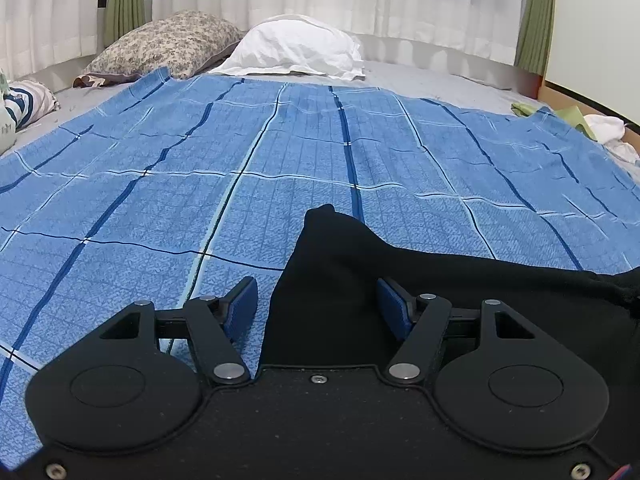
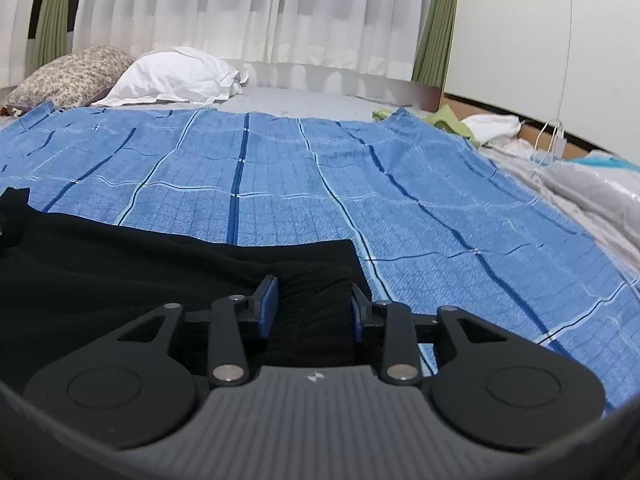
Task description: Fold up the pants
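On the blue blanket (image 1: 160,184), I should pinch the black pants (image 1: 340,280) evenly, since my left gripper (image 1: 318,308) and right gripper (image 2: 314,306) both gape around cloth, holding nothing.

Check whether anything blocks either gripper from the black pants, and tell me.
Nothing visible does. The left gripper and right gripper are both open, with the black pants directly between their fingers on the blue blanket.

The pants (image 1: 360,264) are matt black knit cloth. The blanket (image 1: 160,184) beneath is rough woven blue cloth. Each gripper (image 2: 312,304) is matt black plastic with shiny metal pins.
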Demonstrator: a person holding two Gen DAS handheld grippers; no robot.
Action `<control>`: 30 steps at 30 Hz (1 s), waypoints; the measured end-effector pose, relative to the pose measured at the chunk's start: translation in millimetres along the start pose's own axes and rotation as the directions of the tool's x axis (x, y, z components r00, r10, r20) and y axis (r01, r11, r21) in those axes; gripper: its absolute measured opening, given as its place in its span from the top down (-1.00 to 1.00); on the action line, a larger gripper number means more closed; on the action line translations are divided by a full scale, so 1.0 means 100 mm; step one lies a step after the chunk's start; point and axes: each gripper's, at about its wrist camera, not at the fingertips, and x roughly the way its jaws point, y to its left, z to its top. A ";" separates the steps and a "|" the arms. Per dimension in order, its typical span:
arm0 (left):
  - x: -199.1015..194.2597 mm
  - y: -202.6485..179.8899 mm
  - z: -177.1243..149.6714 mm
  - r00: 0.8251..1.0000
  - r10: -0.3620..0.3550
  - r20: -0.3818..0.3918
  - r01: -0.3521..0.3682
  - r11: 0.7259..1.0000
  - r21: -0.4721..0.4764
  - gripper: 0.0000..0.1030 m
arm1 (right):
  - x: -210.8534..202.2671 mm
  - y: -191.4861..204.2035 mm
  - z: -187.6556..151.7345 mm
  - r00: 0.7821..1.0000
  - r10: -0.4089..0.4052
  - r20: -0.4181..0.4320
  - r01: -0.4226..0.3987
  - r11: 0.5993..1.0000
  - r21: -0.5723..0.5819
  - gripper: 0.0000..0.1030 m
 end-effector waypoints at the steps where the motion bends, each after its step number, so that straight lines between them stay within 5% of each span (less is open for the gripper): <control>1: 0.00 -0.01 0.00 1.000 0.004 0.000 -0.004 1.000 0.003 -0.28 | 0.01 -0.02 0.00 1.000 0.005 -0.004 -0.005 1.000 0.010 -0.06; 3: -0.01 0.00 0.02 1.000 0.008 -0.006 -0.008 1.000 0.004 -0.28 | 0.02 -0.05 0.02 1.000 0.018 -0.015 -0.017 0.999 0.031 -0.09; 10: -0.36 0.06 0.11 1.000 0.011 -0.015 -0.011 1.000 -0.004 -0.41 | -0.30 -0.19 0.13 1.000 0.012 0.021 -0.013 0.998 0.060 -0.72; 16: -0.98 0.12 -0.14 0.998 0.016 0.064 -0.018 0.999 0.030 -0.45 | -0.85 0.06 0.06 0.985 0.124 0.122 -0.122 0.992 -0.028 -0.77; 23: -1.36 0.19 -0.61 0.999 0.036 0.040 -0.038 0.998 0.044 -0.45 | -1.06 0.69 -0.21 0.956 0.289 0.060 -0.274 0.945 -0.177 -0.77; 30: -1.32 0.12 -0.85 0.997 0.080 0.003 -0.080 0.992 0.096 -0.44 | -1.00 0.62 -0.31 0.981 0.192 -0.026 -0.193 0.959 -0.210 -0.76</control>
